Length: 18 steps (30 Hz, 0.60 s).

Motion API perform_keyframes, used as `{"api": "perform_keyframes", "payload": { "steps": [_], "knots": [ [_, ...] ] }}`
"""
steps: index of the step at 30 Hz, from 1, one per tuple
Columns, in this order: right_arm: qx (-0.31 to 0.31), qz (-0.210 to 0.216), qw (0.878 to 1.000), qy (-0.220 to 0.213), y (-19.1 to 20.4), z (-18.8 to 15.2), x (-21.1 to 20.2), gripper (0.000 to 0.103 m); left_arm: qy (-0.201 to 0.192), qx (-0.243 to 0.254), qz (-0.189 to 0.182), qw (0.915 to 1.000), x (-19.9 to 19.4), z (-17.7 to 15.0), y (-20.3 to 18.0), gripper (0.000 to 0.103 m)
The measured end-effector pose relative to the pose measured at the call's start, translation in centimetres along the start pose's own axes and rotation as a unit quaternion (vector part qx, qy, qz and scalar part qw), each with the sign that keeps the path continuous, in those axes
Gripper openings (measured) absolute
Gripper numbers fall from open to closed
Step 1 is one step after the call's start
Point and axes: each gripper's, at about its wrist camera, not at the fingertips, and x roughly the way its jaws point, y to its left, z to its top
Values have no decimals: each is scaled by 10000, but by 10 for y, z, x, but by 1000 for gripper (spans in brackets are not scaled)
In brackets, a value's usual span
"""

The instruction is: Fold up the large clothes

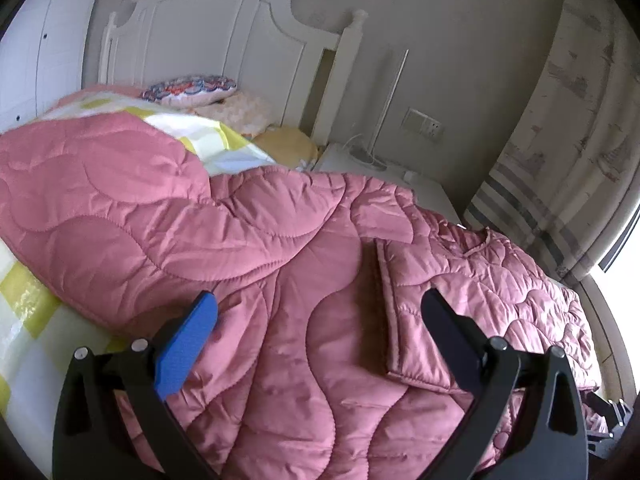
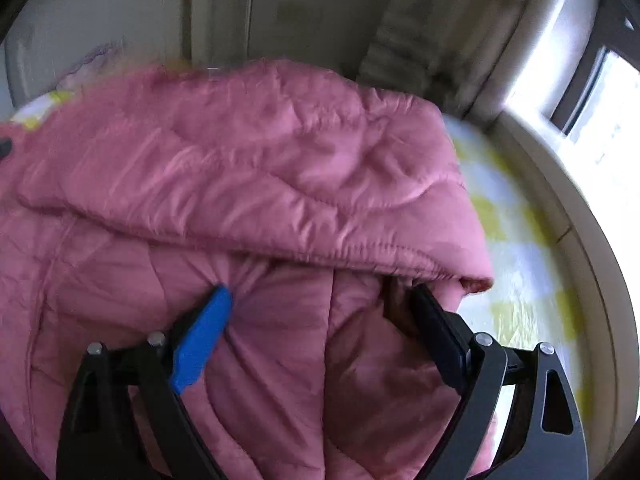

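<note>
Both tongs spread wide, gripping nothing: left tongs (image 1: 320, 308) poised over the pink quilted coat (image 1: 280, 280), right tongs (image 2: 322, 300) pressed against its bunched padding, blue pad (image 2: 200, 340) touching fabric. Coat sprawled across the bed (image 1: 24, 320) on a yellow-checked sheet (image 2: 516, 240), one sleeve (image 1: 92, 208) folded over. Beyond, patterned pillow (image 1: 188, 89), white headboard (image 1: 224, 32), nightstand (image 1: 424, 196), curtain (image 1: 568, 140).

white headboard (image 1: 224, 40), perhaps curtained window (image 2: 592, 92)
</note>
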Motion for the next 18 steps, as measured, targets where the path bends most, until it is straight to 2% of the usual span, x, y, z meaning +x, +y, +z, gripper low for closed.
{"api": "perform_keyframes", "payload": {
  "steps": [4, 5, 6, 8, 10, 12, 14, 16, 18],
  "knots": [
    [356, -76, 9980, -511, -6, -7, -36, 88, -25, -189, -123, 9997, 0, 1, 7, 101],
    [456, -77, 9977, -493, -6, -14, -38, 88, -60, -207, -153, 9997, -2, 1, 9, 101],
    [472, -38, 9983, -345, -6, -21, -32, 93, -117, -245, -222, 9994, -6, 1, 11, 101],
    [319, -39, 9995, -16, 1, -38, -21, 93, -235, -347, -367, 9984, -22, 5, 22, 101],
    [471, 55, 9988, -146, -4, -41, -28, 94, -328, -602, -319, 9971, -40, 8, 40, 101],
    [608, 167, 9979, -111, -11, -42, -26, 94, -507, -1237, -371, 9903, -64, 7, 79, 101],
    [611, 196, 9979, -40, -11, -41, -21, 94, -685, -1888, -419, 9787, -81, 6, 124, 101],
    [552, 154, 9983, -56, -9, -41, -23, 94, -915, -2587, -233, 9613, -99, 10, 187, 101],
    [542, 173, 9984, -64, -7, -40, -23, 94, -1008, -3029, 71, 9477, -108, 17, 235, 101]
  ]
}}
